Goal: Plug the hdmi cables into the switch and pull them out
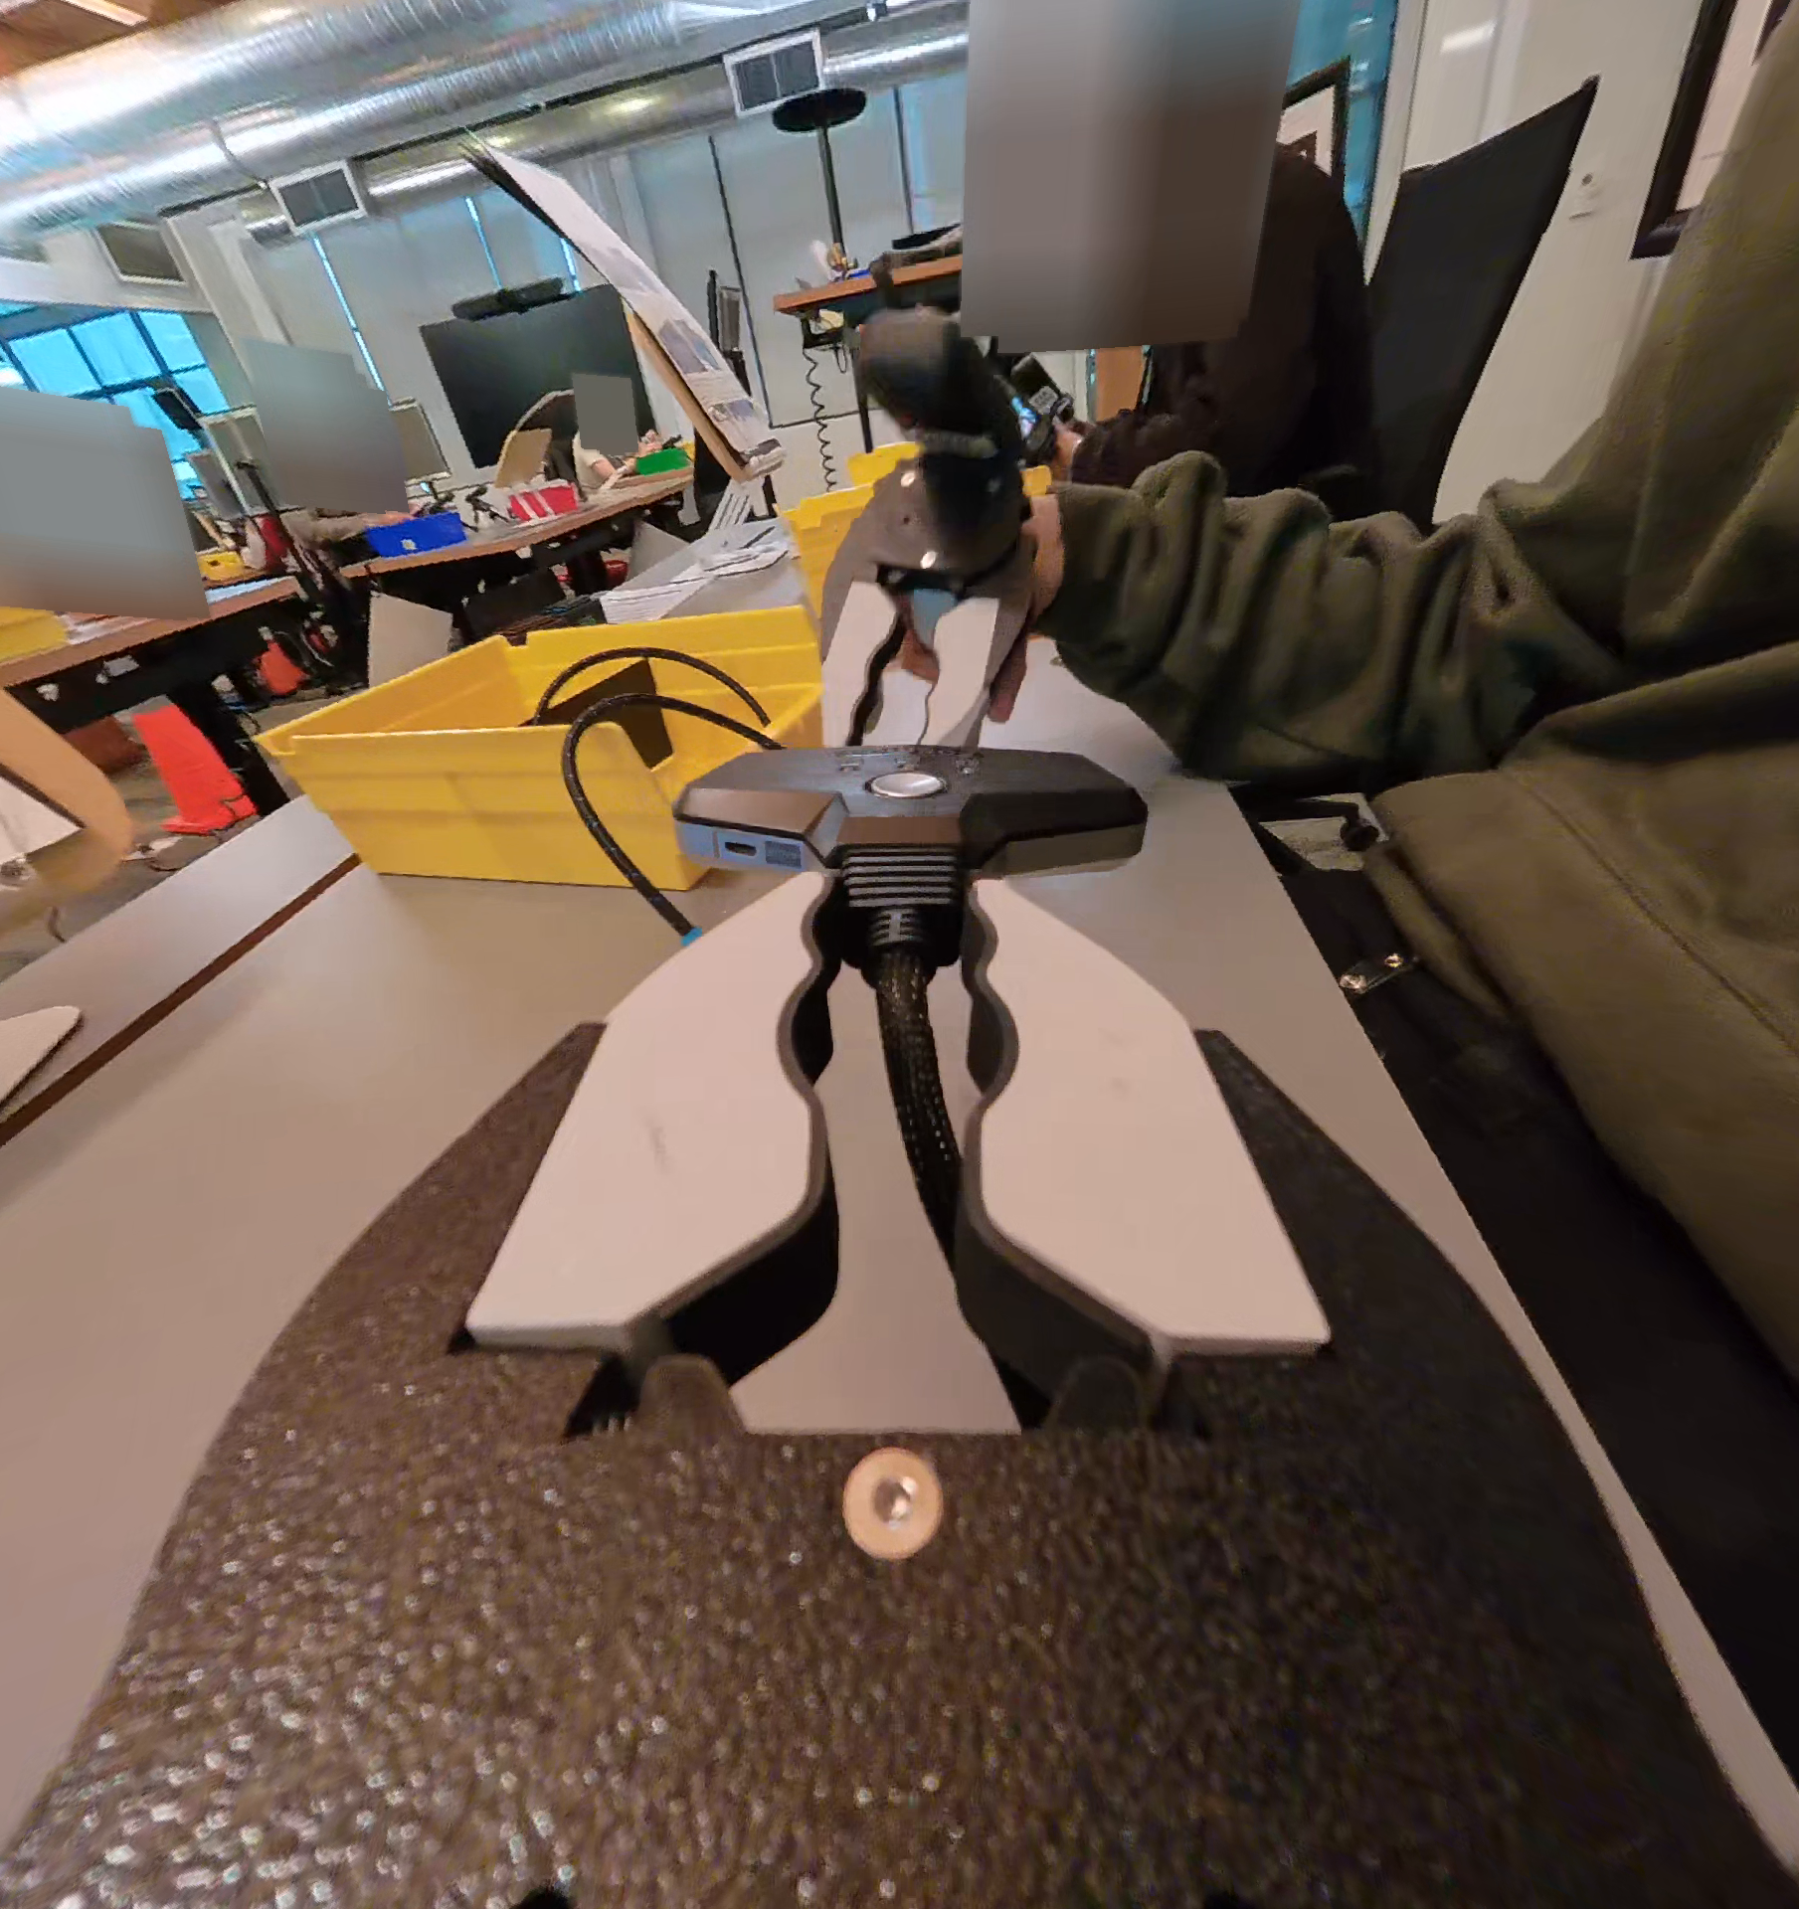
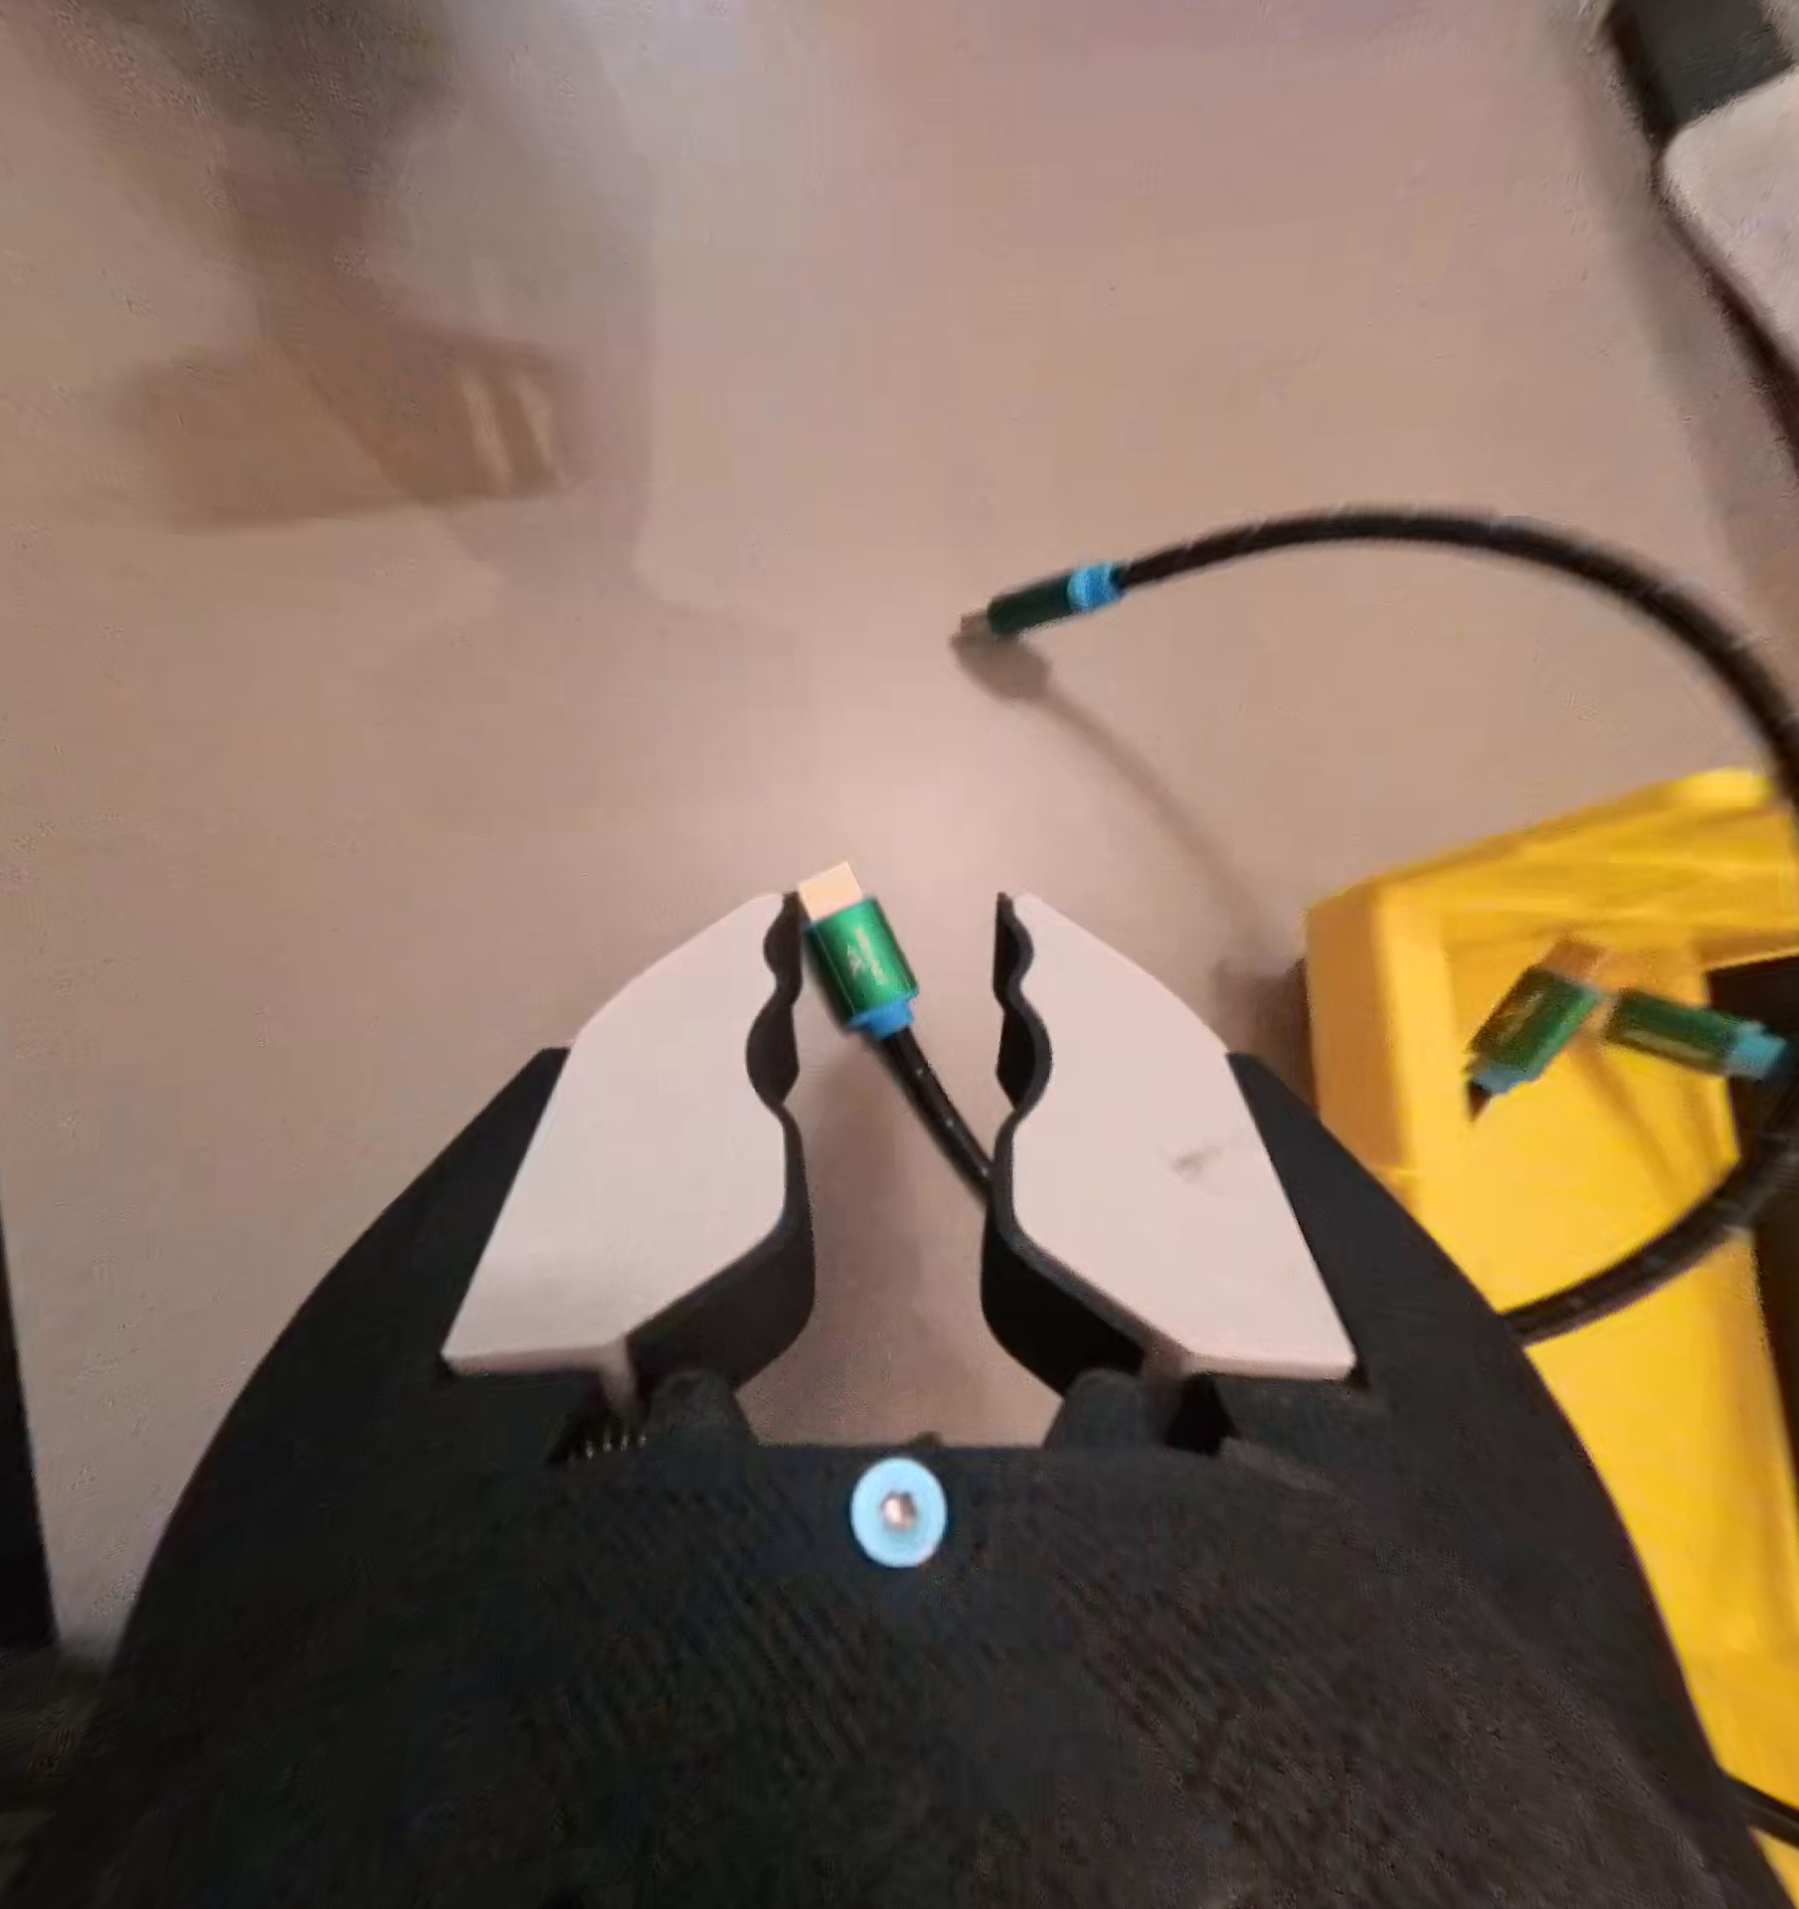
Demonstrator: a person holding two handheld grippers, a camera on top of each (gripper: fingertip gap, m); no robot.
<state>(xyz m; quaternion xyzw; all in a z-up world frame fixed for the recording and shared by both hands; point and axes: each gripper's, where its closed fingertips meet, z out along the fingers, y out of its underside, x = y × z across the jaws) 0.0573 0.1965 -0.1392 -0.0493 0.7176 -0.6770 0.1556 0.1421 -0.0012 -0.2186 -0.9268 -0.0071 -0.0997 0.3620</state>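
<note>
The black and grey HDMI switch lies on the grey table. My left gripper is shut on the ribbed neck of the switch's own braided cable. A side port on the switch faces left. My right gripper is open. A green HDMI plug with a gold tip sits between its fingers, close to the left one, and its cable runs under the right finger. In the left wrist view the right gripper points down just behind the switch. A second green plug lies farther out.
A yellow bin stands behind the switch and also shows in the right wrist view, with two more green plugs at its rim. A black cable arcs from it onto the table. A person's green sleeve is at right.
</note>
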